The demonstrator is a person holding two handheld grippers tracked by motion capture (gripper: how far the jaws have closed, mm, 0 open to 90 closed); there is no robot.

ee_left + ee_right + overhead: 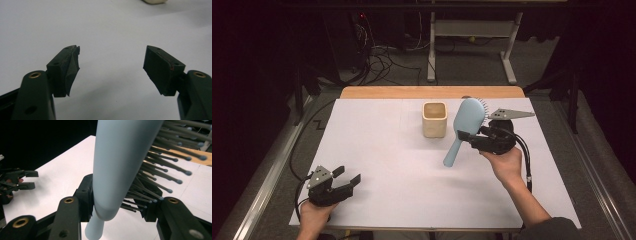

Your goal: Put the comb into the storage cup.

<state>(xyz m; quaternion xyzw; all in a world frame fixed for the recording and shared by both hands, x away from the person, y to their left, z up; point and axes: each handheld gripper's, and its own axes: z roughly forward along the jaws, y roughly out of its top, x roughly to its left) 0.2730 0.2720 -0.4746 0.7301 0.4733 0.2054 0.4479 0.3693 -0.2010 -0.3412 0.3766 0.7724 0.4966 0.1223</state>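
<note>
A light blue hairbrush (465,127) hangs above the white table, head up and tilted, handle pointing down to the left. My right gripper (467,138) is shut on the hairbrush near the base of its head. In the right gripper view one jaw presses the hairbrush (117,165) on its smooth back and the other sits among its dark bristles (160,167). A cream square cup (434,119) stands upright just left of the brush. My left gripper (348,176) rests at the near left of the table, open. In the left gripper view its pads (71,70) stand wide apart over bare table.
A white sheet (387,165) covers the table, with a wooden strip (432,92) along the far edge. Behind the table, cables (382,57) lie on the floor beside a white desk frame (472,35). The cup's base (153,1) peeks in at the top of the left gripper view.
</note>
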